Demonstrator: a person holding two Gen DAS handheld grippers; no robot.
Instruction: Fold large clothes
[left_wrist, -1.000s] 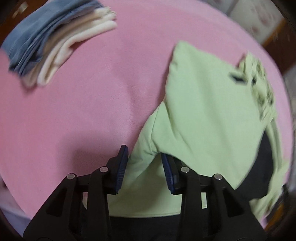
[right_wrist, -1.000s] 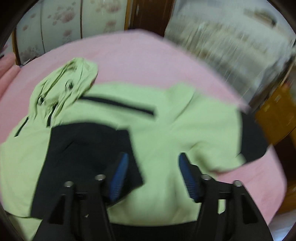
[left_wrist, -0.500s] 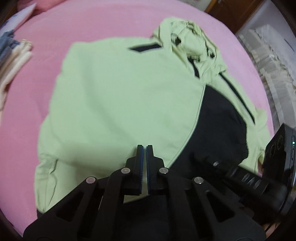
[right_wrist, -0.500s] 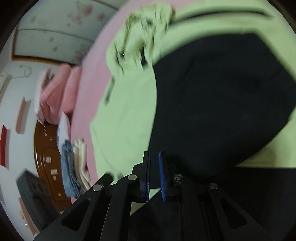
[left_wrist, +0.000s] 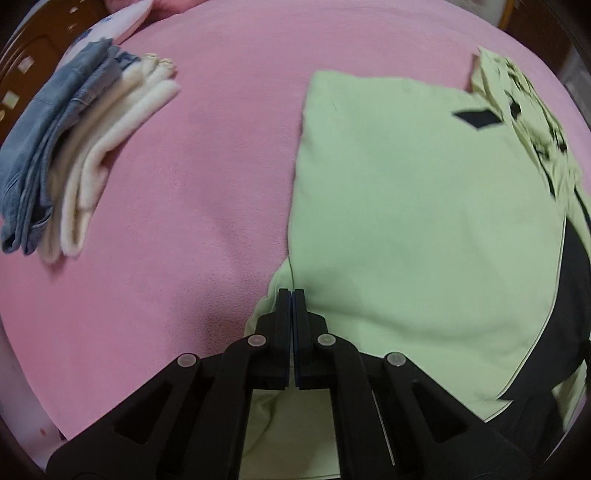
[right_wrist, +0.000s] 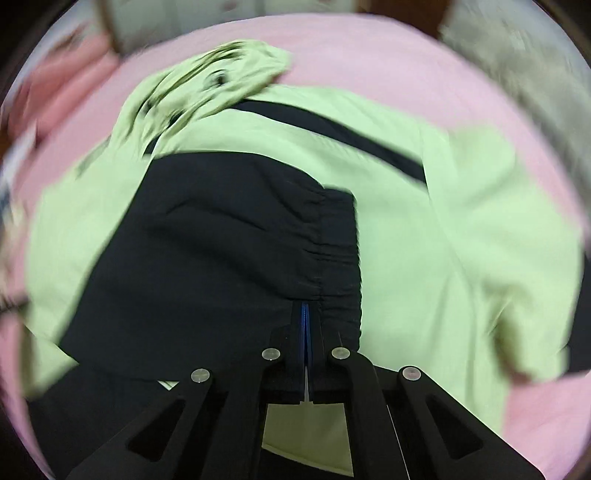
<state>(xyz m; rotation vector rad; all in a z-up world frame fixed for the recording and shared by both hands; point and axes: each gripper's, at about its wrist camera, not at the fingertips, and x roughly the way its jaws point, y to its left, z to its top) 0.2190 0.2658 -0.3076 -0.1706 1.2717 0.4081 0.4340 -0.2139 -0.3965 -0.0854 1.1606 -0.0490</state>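
With both sleeves folded across the green jacket (left_wrist: 406, 221), we pinch its hem in the closed left gripper (left_wrist: 292, 295) and right gripper (right_wrist: 305, 308); lengthwise folds remain.

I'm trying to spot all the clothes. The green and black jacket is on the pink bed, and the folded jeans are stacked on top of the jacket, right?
Not quite. The left wrist view shows the folded jeans lying well apart from the green and black jacket, on a cream garment across the pink bed. The jacket is indeed on the bed.
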